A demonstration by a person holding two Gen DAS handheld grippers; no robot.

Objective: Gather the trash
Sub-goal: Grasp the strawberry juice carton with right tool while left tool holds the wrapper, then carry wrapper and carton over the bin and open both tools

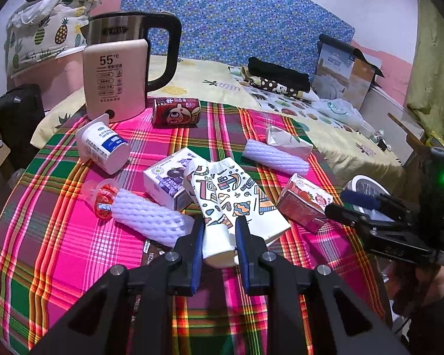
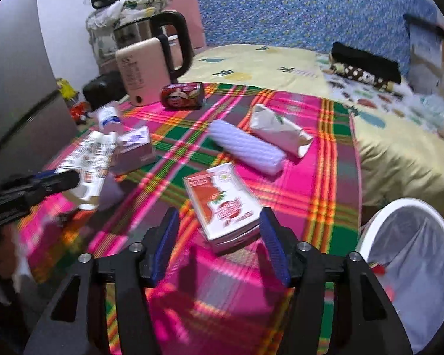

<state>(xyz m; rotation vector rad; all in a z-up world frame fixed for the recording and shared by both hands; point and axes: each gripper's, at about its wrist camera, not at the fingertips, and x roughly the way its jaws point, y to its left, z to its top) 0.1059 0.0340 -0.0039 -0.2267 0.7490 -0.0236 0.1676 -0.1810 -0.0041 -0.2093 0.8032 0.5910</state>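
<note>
My left gripper [image 1: 219, 224] is shut on the base of a crushed paper cup [image 1: 222, 195] with a colourful pattern, held just over the plaid cloth [image 1: 59, 251]. In the right wrist view the same cup [image 2: 91, 159] shows blurred at the left. My right gripper [image 2: 219, 216] stands open, its jaws wide on either side of the near end of a red strawberry carton [image 2: 222, 198] that lies flat on the cloth. That carton [image 1: 302, 204] and the right gripper [image 1: 337, 202] also show at the right of the left wrist view. A white lined bin [image 2: 411, 207] stands low at the right.
More litter lies on the cloth: a yogurt bottle [image 1: 103, 148], a red can [image 1: 176, 112], two white foam nets [image 1: 151, 219] [image 1: 275, 156], a purple carton [image 1: 165, 183], a crumpled white carton [image 1: 287, 142] and a red jelly cup [image 1: 103, 198]. A kettle [image 1: 118, 68] stands at the back left.
</note>
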